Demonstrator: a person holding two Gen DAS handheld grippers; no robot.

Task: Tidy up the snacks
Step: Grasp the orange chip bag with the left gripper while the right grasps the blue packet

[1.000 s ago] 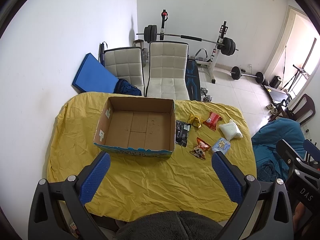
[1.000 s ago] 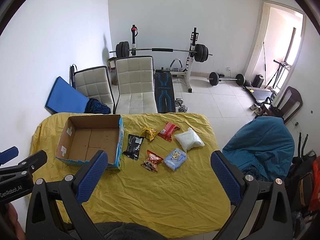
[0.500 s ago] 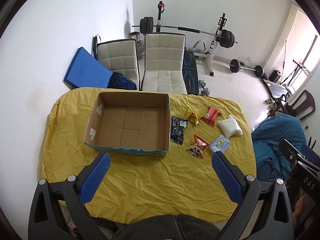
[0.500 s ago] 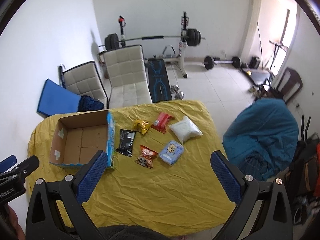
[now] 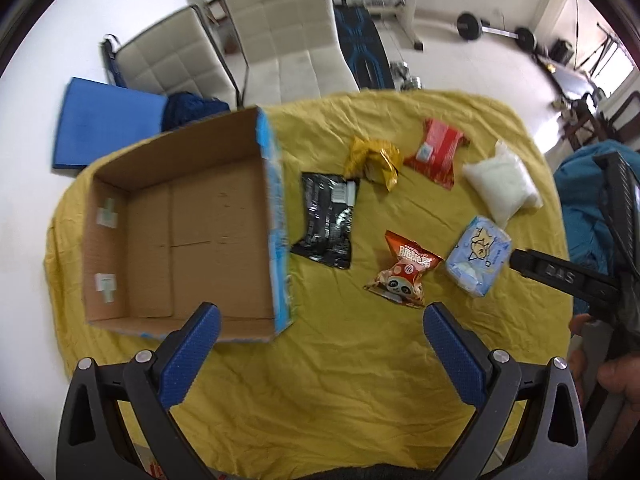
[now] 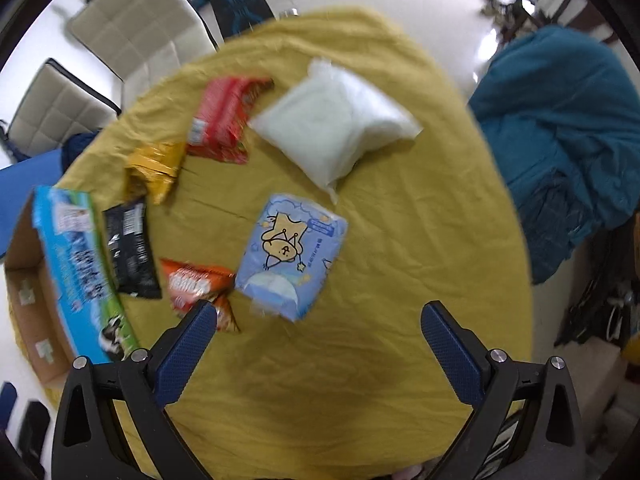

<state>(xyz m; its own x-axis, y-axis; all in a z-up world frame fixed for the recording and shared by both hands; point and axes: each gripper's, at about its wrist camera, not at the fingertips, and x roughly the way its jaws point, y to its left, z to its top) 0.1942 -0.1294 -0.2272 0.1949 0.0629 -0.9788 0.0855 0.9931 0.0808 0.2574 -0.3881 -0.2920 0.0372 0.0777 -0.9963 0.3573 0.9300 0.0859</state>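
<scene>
An empty cardboard box (image 5: 120, 220) with a blue printed side (image 6: 76, 272) sits on the yellow cloth at the left. To its right lie several snacks: a black packet (image 5: 328, 220), a gold packet (image 5: 374, 160), a red packet (image 5: 436, 152), a white bag (image 5: 500, 184), an orange panda packet (image 5: 404, 272) and a light-blue cartoon pack (image 6: 292, 256). My left gripper (image 5: 320, 316) hovers open near the box's front corner. My right gripper (image 6: 318, 312) hovers open just short of the light-blue pack, empty.
The yellow-covered table (image 5: 320, 400) ends close to the snacks on the right. Two white chairs (image 5: 280, 32) stand behind it, with a blue mat (image 5: 100, 128) at the left. A teal beanbag (image 6: 560, 120) lies right of the table. Gym weights stand further back.
Both grippers have dropped and moved forward toward the table. The box and snacks now look much larger. The right one has swung over the light-blue pack. Nothing on the table has moved.
</scene>
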